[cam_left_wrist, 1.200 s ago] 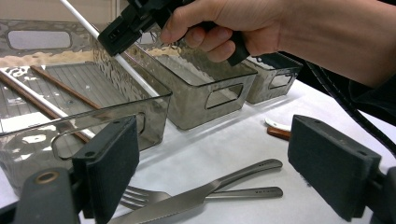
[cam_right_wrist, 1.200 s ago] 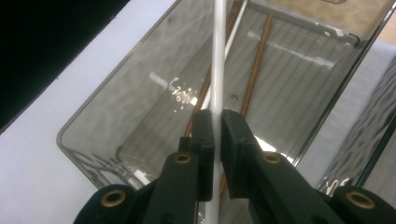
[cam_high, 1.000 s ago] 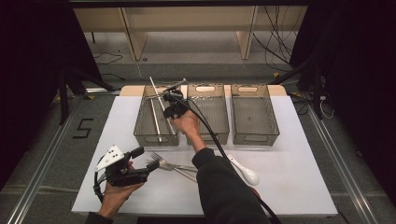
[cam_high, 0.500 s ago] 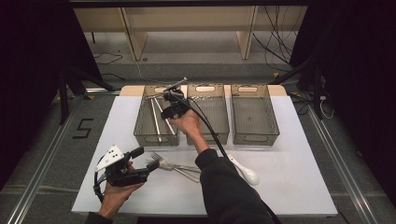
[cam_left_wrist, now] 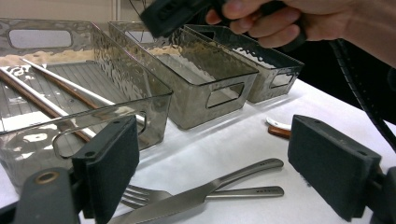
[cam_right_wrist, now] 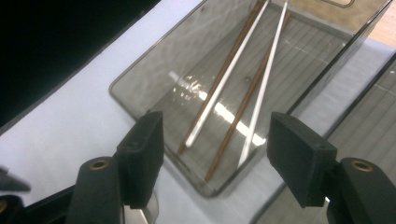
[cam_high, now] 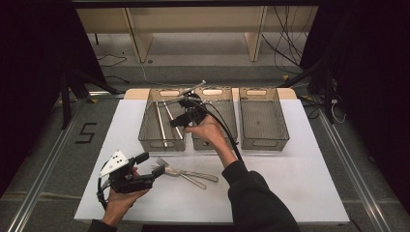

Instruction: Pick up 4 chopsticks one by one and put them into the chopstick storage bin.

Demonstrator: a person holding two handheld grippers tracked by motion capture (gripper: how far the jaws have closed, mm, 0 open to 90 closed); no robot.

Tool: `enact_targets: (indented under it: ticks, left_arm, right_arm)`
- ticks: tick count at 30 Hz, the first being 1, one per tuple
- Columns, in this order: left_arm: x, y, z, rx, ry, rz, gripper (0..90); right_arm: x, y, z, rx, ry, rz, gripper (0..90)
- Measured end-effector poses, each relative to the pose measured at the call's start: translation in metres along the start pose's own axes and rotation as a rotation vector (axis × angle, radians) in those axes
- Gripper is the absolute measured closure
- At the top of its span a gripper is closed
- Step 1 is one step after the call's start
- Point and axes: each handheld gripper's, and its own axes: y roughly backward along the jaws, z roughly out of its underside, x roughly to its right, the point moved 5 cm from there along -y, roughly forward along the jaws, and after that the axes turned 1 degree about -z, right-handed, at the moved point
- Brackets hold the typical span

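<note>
Left tongs (cam_high: 145, 170) rest low on the near-left tabletop (cam_high: 300, 159), gaping wide with nothing between the pads, parked while the other hand works. Just ahead of them a fork (cam_left_wrist: 205, 192) and a knife (cam_left_wrist: 196, 198) lie crossed on the bare surface, likely next to be sorted; a white and brown utensil (cam_left_wrist: 279, 128) sits partly hidden farther right, can't tell what it is. Past the cutlery, three clear bins stand side by side along the far edge, looks like one per utensil type. Right tongs (cam_right_wrist: 215, 140) hang over the near end of the left bin (cam_high: 162, 143), jaws just been opening, now spread wide and empty. The chopsticks (cam_right_wrist: 233, 88), two white and two brown, lie loose on that bin's floor directly below and beyond the pads, not touching them, so they look dropped off. Middle bin (cam_high: 227, 118) and right bin (cam_high: 263, 116) look empty.
</note>
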Motion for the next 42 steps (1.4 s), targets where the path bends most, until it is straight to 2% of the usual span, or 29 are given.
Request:
enact_targets:
  ticks: [14,15,21,22,29,31,42]
  left_arm:
    - [0.0,0.0,0.0,-0.002,0.003,-0.003,16.2]
    - [0.0,0.0,0.0,-0.002,0.003,-0.003,16.2]
    - [0.0,0.0,0.0,-0.002,0.003,-0.003,16.2]
    - [-0.001,0.0,0.0,-0.003,0.003,-0.004,16.2]
    - [-0.001,0.0,0.001,-0.003,0.002,-0.003,16.2]
    - [0.0,0.0,0.001,-0.005,0.001,-0.003,16.2]
    - [-0.001,-0.001,0.001,-0.006,0.001,-0.008,16.2]
  right_arm:
    - [-0.006,0.029,0.028,0.009,0.089,-0.03,32.1]
    - [-0.006,0.03,0.03,0.007,0.104,-0.027,31.9]
    - [-0.01,0.038,0.041,-0.003,0.117,-0.028,31.1]
    - [-0.009,0.039,0.042,-0.003,0.133,-0.025,31.0]
    - [-0.007,0.054,0.063,-0.019,0.145,-0.02,29.6]
    - [-0.005,0.06,0.072,-0.028,0.134,-0.017,29.4]
    - [0.02,0.078,0.108,-0.042,0.084,0.019,28.8]
